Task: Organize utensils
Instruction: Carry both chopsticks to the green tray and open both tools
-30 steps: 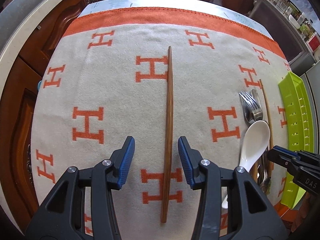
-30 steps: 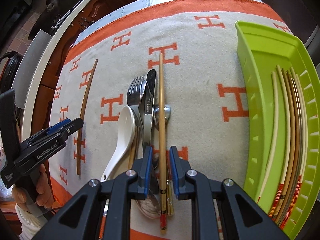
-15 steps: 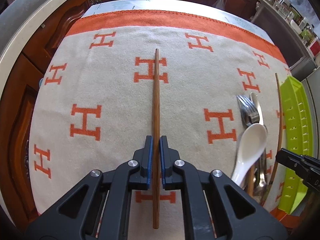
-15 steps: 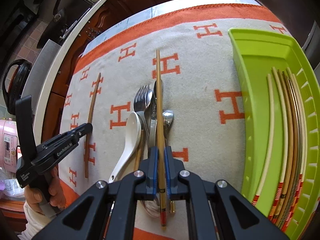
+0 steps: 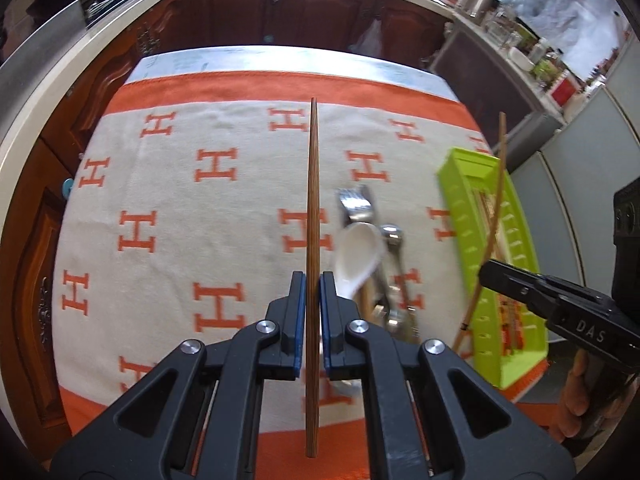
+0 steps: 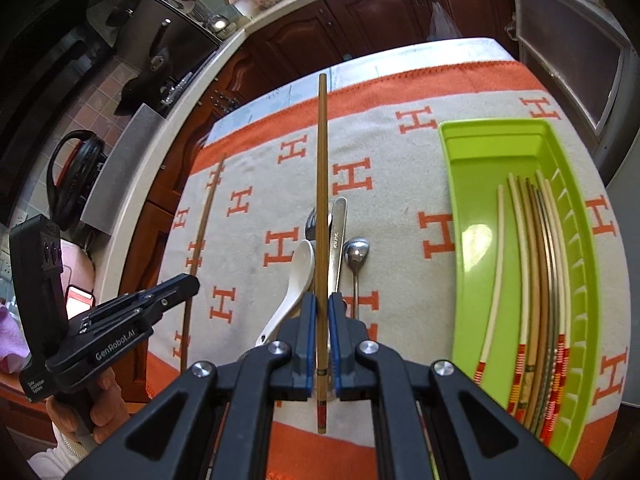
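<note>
My left gripper (image 5: 313, 280) is shut on a dark brown chopstick (image 5: 312, 200), held off the cloth and pointing away. The right gripper (image 6: 322, 300) is shut on a lighter bamboo chopstick (image 6: 321, 184) with a red end, also lifted. Each shows in the other view: the right gripper (image 5: 486, 271) with its bamboo chopstick (image 5: 498, 200), the left gripper (image 6: 190, 282) with its brown chopstick (image 6: 202, 240). On the cloth lie a white spoon (image 6: 298, 276), a fork (image 6: 311, 220), a metal handle (image 6: 337, 224) and a small metal spoon (image 6: 356, 254). The green tray (image 6: 456, 200) at right holds several chopsticks (image 6: 532, 264).
A cream cloth with orange H marks and orange border (image 5: 180, 220) covers the table. Dark wood cabinets (image 5: 300, 8) and a countertop ring the far side. A hand (image 6: 100, 404) grips the left tool; another hand (image 5: 576, 404) holds the right one.
Both grippers closed on their chopsticks, then rose with them off the cloth. The table now looks farther away and more of the kitchen shows in both views.
</note>
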`<state>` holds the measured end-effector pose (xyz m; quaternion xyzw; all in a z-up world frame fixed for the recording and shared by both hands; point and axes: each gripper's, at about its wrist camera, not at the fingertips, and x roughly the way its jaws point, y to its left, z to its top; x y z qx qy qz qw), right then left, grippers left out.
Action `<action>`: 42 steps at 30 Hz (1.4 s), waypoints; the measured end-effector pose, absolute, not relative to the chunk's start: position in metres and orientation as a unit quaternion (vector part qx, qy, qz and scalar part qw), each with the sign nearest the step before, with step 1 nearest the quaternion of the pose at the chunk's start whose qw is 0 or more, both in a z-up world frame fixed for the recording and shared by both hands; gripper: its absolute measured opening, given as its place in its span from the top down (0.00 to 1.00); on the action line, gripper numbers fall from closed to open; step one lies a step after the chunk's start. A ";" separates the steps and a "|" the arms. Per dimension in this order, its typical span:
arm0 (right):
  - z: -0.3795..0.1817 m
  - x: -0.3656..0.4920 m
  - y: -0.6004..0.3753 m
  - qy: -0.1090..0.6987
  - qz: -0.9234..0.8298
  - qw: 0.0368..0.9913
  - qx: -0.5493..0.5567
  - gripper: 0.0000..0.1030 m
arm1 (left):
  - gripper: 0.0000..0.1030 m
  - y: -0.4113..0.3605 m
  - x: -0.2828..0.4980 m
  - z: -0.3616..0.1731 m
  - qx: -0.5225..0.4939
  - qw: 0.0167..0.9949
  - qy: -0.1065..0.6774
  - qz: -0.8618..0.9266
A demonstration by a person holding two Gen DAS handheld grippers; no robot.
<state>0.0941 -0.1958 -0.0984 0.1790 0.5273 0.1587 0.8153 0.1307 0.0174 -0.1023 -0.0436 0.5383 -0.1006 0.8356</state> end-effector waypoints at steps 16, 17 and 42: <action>-0.049 0.034 -0.289 0.468 0.076 0.862 0.178 0.94 | 0.96 -0.123 0.101 -0.075 -0.022 0.821 0.529 -0.215; -0.048 0.032 -0.293 0.467 0.067 0.864 0.176 0.94 | 0.96 -0.128 0.102 -0.074 -0.025 0.820 0.528 -0.220; -0.090 0.041 -0.310 0.510 0.010 0.849 0.141 0.93 | 0.94 -0.186 0.099 -0.112 -0.003 0.797 0.553 -0.240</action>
